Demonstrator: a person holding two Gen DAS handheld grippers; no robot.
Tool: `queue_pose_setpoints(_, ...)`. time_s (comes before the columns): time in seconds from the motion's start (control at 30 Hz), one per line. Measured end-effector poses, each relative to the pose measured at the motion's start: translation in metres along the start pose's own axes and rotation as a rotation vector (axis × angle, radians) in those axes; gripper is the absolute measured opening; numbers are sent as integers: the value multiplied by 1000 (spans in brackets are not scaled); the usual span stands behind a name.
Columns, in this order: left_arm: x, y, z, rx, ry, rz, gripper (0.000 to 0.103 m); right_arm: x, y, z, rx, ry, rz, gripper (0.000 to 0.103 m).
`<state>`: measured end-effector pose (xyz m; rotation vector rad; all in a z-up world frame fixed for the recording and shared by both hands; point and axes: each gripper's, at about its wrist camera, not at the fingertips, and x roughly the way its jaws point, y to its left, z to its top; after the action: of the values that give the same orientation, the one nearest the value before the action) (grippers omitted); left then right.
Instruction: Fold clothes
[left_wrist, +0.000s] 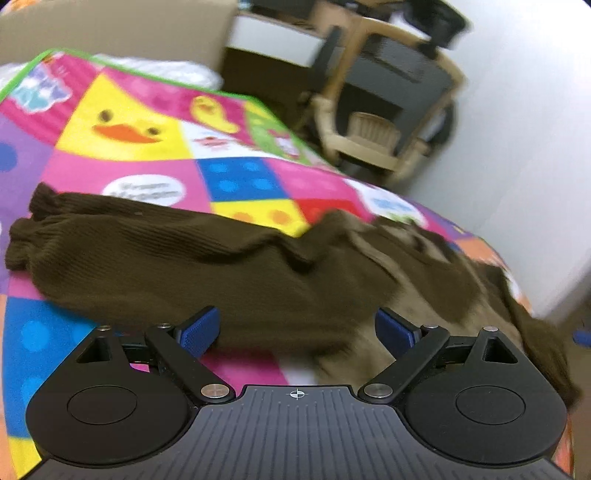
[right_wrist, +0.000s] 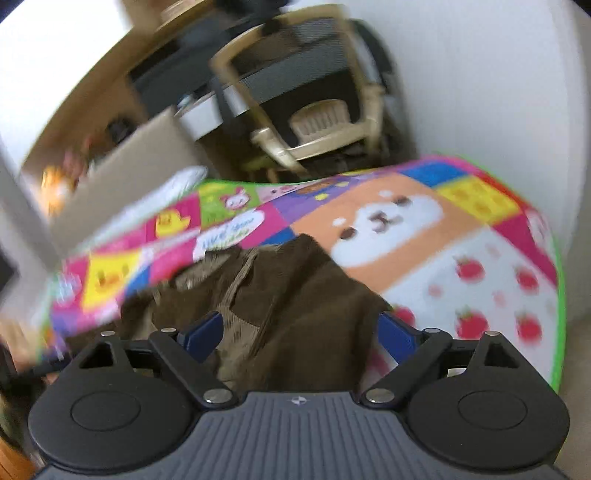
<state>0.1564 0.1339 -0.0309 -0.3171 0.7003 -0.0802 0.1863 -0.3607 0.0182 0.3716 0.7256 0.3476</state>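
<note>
A brown ribbed garment (left_wrist: 229, 266) lies on a colourful patchwork play mat (left_wrist: 122, 125), its long axis running across the left wrist view, with the bunched narrow end pointing left and the wider, rumpled part trailing off to the right. The left gripper (left_wrist: 297, 328) hovers over its near edge, fingers (left_wrist: 201, 328) spread wide and holding nothing. In the right wrist view the right gripper (right_wrist: 299, 332) is likewise released above the garment (right_wrist: 295, 295), and a beige plastic chair (right_wrist: 317, 122) stands beyond the mat.

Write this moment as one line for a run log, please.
task: fold clothes | left gripper: open, over brown garment | right gripper: open, over same garment | surface: colourful mat | fold: not started
</note>
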Motion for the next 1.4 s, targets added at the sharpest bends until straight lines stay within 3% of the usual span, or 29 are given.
queue_pose_setpoints(0.1, -21, -22, -18, 87, 1, -56, 97, -20, 12, -21, -124, -45, -67, 91)
queue_pose_setpoints(0.27, -53, -61, -49, 236, 1, -132, 98, -21, 74, -85, -544, 20, -81, 91)
queue_pose_setpoints(0.43, -91, -92, -84, 443, 48, -204, 98, -35, 95, -123, -668, 64, -100, 91)
queue_pose_setpoints(0.57, -111, -103, -118, 611, 112, -230, 99, -56, 115, -158, -751, 44, -34, 91)
queue_pose_setpoints(0.67, -114, -109, -136, 676, 149, -211, 99, -53, 139, -190, -872, 56, 40, 91)
queue_pose_setpoints(0.77, -118, -109, -144, 690, 159, -197, 99, -40, 160, -200, -900, 65, 117, 91)
queue_pose_setpoints(0.87, -116, -105, -149, 694, 169, -144, 99, -23, 179, -199, -983, -12, 58, 87)
queue_pose_setpoints(0.9, -114, -103, -150, 701, 169, -114, 99, -20, 183, -191, -978, -71, 14, 81)
queue_pose_setpoints(1.0, -107, -98, -150, 743, 153, -35, 99, -22, 188, -149, -866, -278, -120, 79)
queue_pose_setpoints(1.07, -103, -94, -143, 782, 108, 30, 99, -36, 185, -125, -788, -315, -79, 81)
queue_pose_setpoints(1.17, -99, -82, -112, 731, 4, 131, 100, -50, 186, -139, -856, -217, 67, 92)
queue_pose_setpoints(1.27, -100, -70, -78, 611, -99, 189, 100, -47, 186, -182, -955, -46, 160, 93)
queue_pose_setpoints(1.33, -101, -65, -62, 556, -145, 211, 100, -35, 185, -208, -1028, 38, 153, 93)
queue_pose_setpoints(1.4, -103, -61, -51, 502, -165, 207, 99, -21, 184, -221, -1093, 47, 82, 93)
